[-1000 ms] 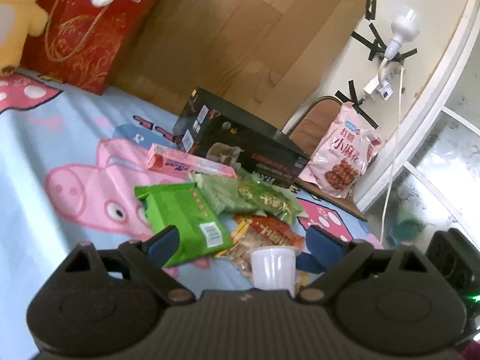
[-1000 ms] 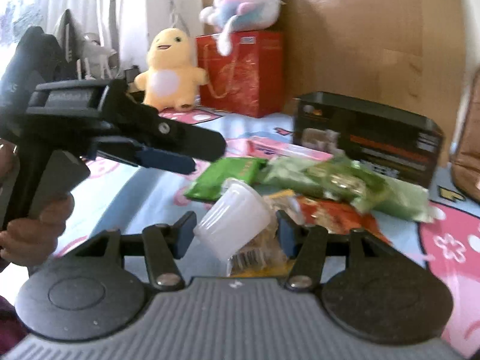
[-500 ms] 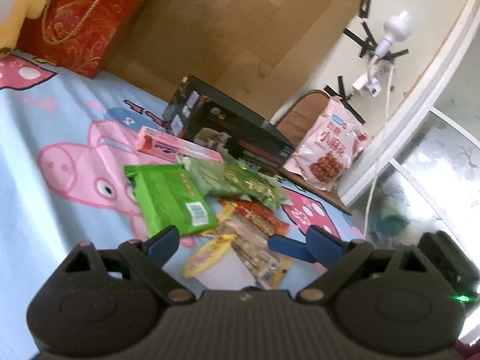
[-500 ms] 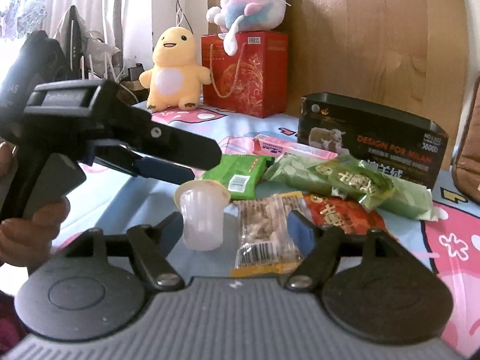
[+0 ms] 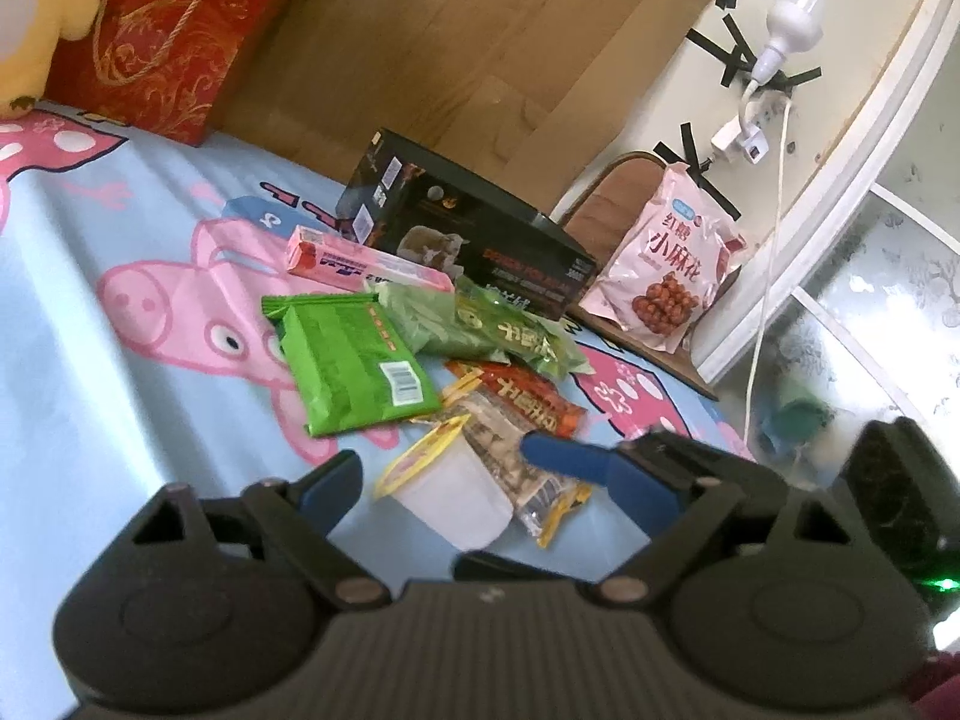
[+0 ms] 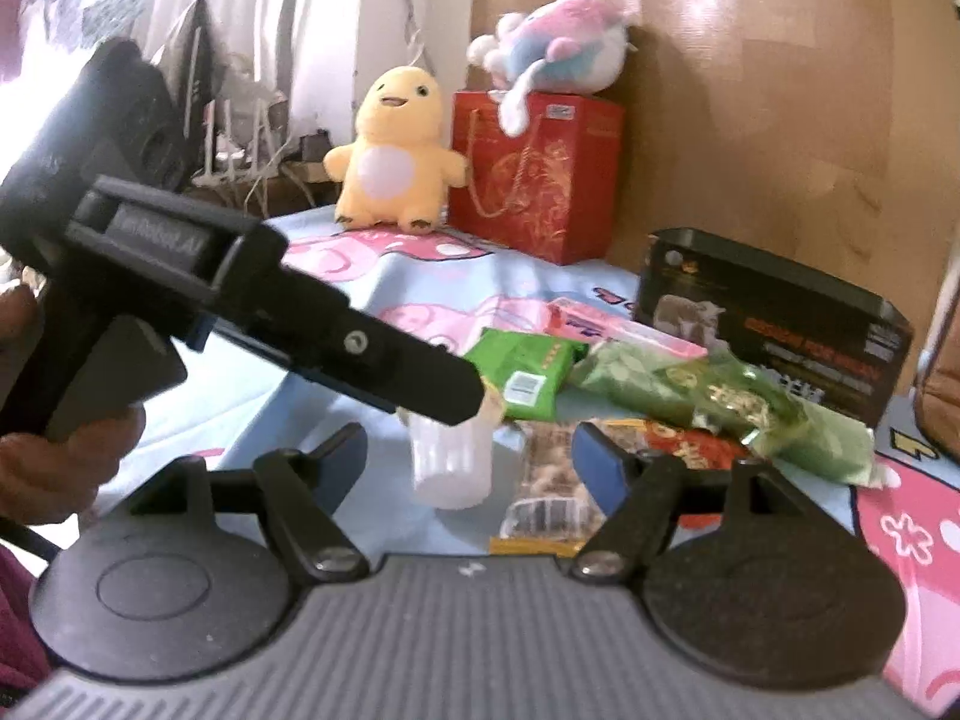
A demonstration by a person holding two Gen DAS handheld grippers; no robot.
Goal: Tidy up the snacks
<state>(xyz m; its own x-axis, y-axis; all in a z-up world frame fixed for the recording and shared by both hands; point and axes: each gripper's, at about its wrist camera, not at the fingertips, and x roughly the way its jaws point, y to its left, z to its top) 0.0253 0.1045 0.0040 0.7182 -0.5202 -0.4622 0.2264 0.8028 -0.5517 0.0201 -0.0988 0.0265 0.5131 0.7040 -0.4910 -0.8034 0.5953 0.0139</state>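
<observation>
A clear jelly cup with a yellow lid stands on the blue cartoon sheet; it also shows in the right wrist view. My left gripper is open with the cup between its fingers, not touching. My right gripper is open and empty, just behind the cup. Beside the cup lie a clear nut packet, a red packet, a bright green packet, a leafy green bag and a pink box.
A black carton stands behind the snacks. A pink snack bag leans on a chair at the right. A red gift bag, a yellow plush and a wooden headboard are at the back.
The cup left my right gripper and now stands on the sheet. My right gripper opened and drew back; my left gripper moved in around the cup.
</observation>
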